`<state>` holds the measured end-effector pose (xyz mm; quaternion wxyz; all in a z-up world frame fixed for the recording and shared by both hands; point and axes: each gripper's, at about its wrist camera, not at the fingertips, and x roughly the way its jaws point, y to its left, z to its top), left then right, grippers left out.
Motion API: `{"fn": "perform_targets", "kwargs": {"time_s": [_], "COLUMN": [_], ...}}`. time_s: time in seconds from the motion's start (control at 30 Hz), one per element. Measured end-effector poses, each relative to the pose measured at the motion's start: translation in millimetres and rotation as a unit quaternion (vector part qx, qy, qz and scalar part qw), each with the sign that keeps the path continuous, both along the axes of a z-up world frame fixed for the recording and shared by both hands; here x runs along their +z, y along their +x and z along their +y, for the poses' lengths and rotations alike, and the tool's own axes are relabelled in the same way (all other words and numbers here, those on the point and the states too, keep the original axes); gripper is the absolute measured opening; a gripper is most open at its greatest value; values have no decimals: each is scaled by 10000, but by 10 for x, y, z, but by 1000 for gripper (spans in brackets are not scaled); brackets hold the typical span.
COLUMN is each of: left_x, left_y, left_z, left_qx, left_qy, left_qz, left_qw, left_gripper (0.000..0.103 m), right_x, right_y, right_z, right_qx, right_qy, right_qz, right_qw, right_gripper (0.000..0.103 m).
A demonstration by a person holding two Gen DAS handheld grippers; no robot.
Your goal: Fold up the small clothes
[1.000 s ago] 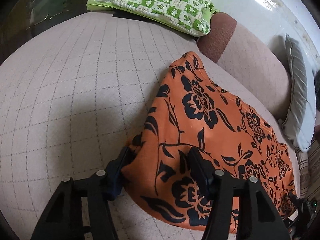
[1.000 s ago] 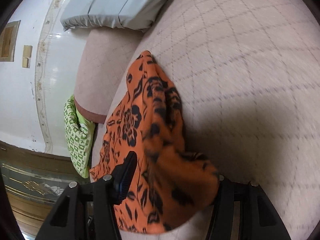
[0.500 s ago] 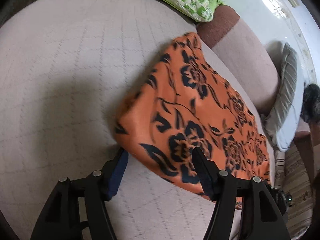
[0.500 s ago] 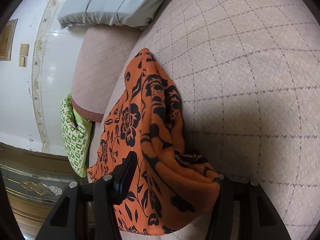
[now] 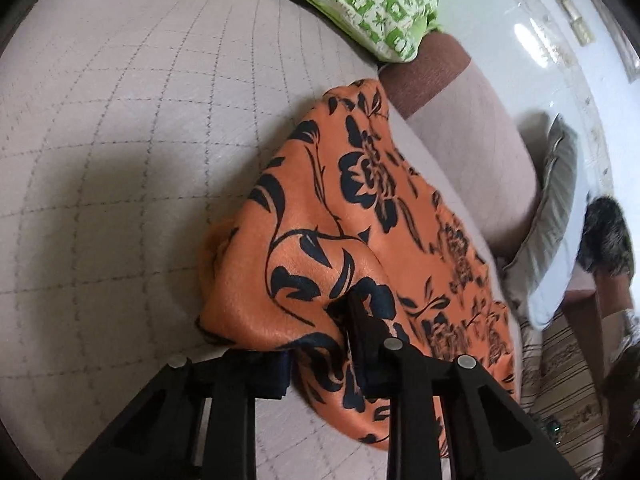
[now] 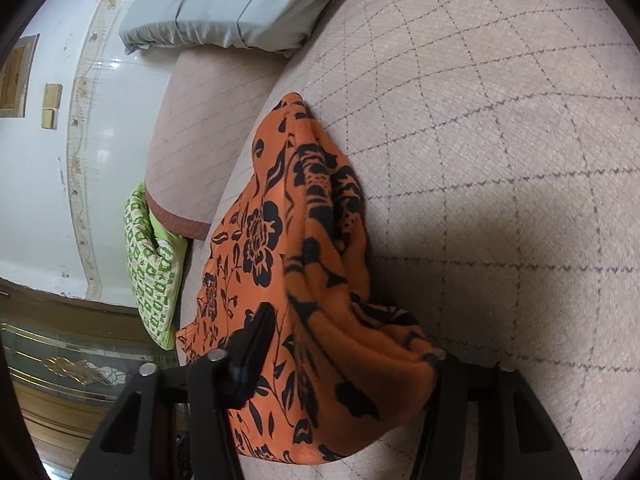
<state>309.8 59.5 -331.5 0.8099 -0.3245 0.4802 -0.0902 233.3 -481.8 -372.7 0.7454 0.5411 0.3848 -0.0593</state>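
**Both tools take hold of the near edge of an orange cloth that stretches away from them**

An orange fleece garment printed with black flowers (image 5: 360, 208) lies on a beige upholstered seat with a thin grey grid pattern (image 5: 120, 140), a sofa or bed. The garment's long axis runs away from both tools, toward a rounded beige bolster with a brown end (image 5: 472, 120) at the far side. Its near edge is bunched and lifted slightly off the seat.

The left tool (image 5: 320, 344) has just been closing, and its two black fingers now pinch a fold of the near corner, the cloth puckering between them. The right tool (image 6: 344, 364) has also just been closing; a thick roll of the same garment (image 6: 320, 280) fills the gap between its fingers and both fingers press into it.

Each tool holds one end of the near edge, so neither is nearer. The free far end lies straight ahead, so a fold would likely carry the near edge forward over it.

A green and white patterned cushion (image 5: 360, 4) and a grey folded pillow (image 6: 224, 4) lie beyond the garment.
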Motion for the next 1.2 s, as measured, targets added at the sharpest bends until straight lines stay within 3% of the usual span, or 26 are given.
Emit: {"fn": "perform_targets", "kwargs": {"time_s": [0.03, 0.17, 0.4, 0.57, 0.87, 0.93, 1.0, 1.07, 1.1, 1.13, 1.2], "left_x": [-14, 3, 401, 641, 613, 524, 417, 255, 185, 104, 64], "left_y": [2, -4, -247, -579, -1231, -1397, -1427, -1349, -1312, -1277, -1279], "left_z": [11, 40, 69, 200, 291, 284, 257, 267, 289, 327, 370], "left_qx": [18, -8, -200, -365, -598, -708, -748, -695, -644, -551, -490], "left_qy": [-83, -320, -367, -300, -118, 15, 268, 323, 275, 124, -214], "left_qz": [-26, -160, -923, -1186, -1006, -848, -610, -259, -67, 156, 164], "left_qw": [10000, 9994, 9948, 9918, 9931, 9939, 9950, 9967, 9975, 9983, 9984], "left_gripper": [24, 15, 8, 6, 6, 6, 7, 13, 23, 30, 46], "right_x": [-18, -7, 523, 706, 791, 742, 593, 425, 391, 386, 489], "right_y": [-7, -60, -198, -403, -1083, -1187, -1223, -1264, -1271, -1286, -1334], "right_z": [-13, -39, 295, 498, 305, 272, 218, 121, 78, 44, 16], "right_qx": [-11, -126, 19, 103, -164, -97, 86, 81, 58, 41, 158], "right_qy": [-57, -34, -1517, -1956, -1720, -1628, -1394, -869, -694, -591, -677], "right_qz": [96, 21, -401, -538, -431, -261, 201, 659, 790, 901, 1035], "right_qw": [9999, 9999, 9876, 9792, 9840, 9863, 9900, 9940, 9944, 9942, 9922], "right_gripper": [32, 23, 18, 17, 17, 17, 21, 25, 26, 28, 28]}}
